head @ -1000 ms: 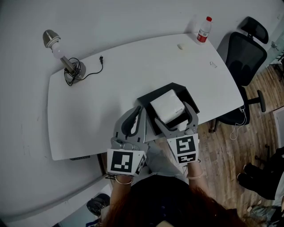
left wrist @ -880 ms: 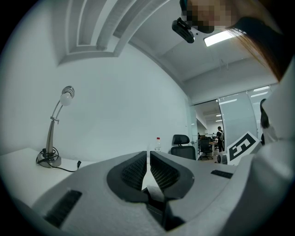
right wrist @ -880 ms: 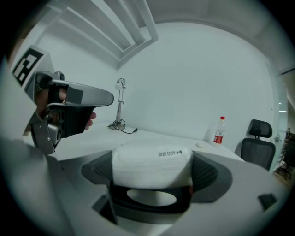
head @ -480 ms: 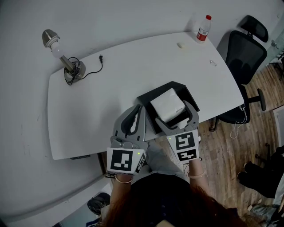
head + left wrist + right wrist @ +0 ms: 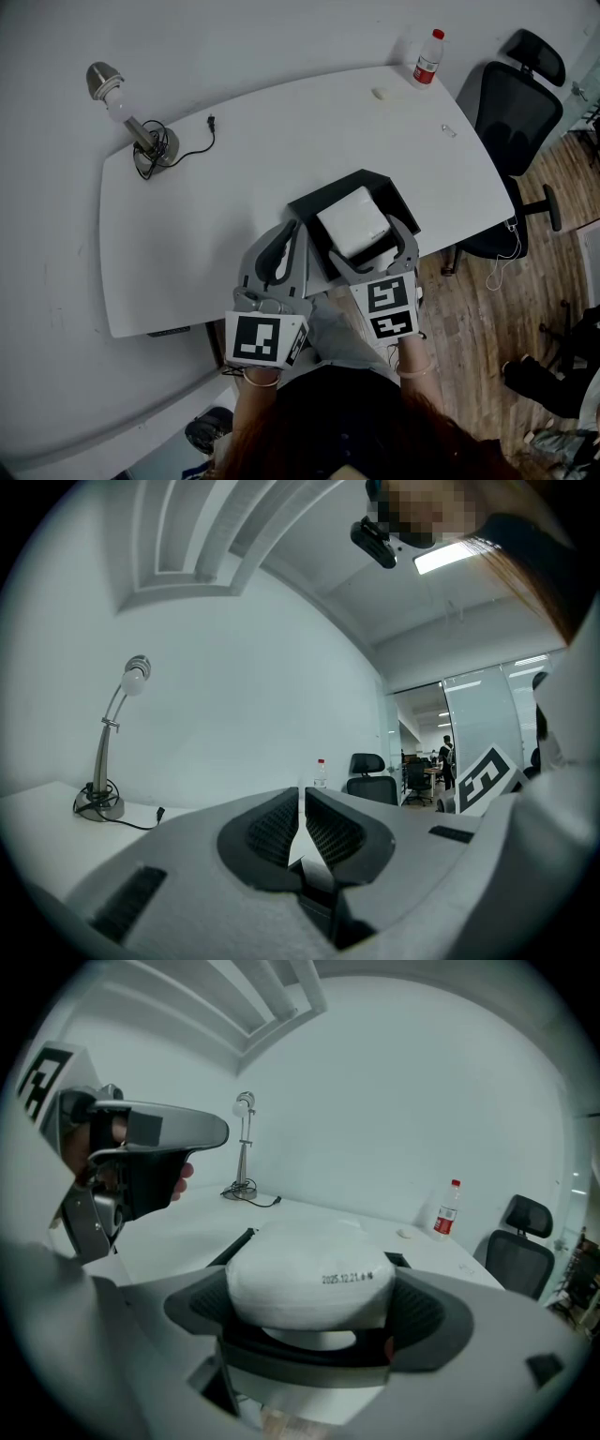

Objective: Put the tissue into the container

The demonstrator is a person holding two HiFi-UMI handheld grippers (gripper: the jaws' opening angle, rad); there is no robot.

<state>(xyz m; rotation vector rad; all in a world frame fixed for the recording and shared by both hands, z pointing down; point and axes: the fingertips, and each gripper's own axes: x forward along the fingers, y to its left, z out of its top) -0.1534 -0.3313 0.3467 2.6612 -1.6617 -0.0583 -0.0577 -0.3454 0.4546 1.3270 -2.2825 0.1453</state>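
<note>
1. Step in hand, as judged: lowering the tissue pack [image 5: 352, 220] into the black container [image 5: 305, 208], w/ release to follow. It should go straight down and level, since a tilted pack could catch a corner on the rim.
2. Right gripper [image 5: 370, 244] is clamped on the pack from both sides. In the right gripper view the pads press into its lower part and the wrap bulges above them. Best to open only once the pack sits on the container floor, then pull back toward the person so the jaws don't drag it out.
3. Left gripper [image 5: 279, 258] is empty, w/ jaws nearly touching and only a thin slit between them. It sits just beside the container's left wall, near the table [image 5: 234, 169] edge. It could steady the container if that slides, as the container looks light and lies close to the edge.
4. Position: the pack is over the container's middle in the head view. Whether it touches the bottom can't be told.
5. Look: a white, soft, pillow-like pack, roughly square from above, w/ rounded corners and a small dark printed date line on the side facing the right gripper. The wrap is smooth and prob. slippery, so the grip needs to stay firm until it is set down.
</note>
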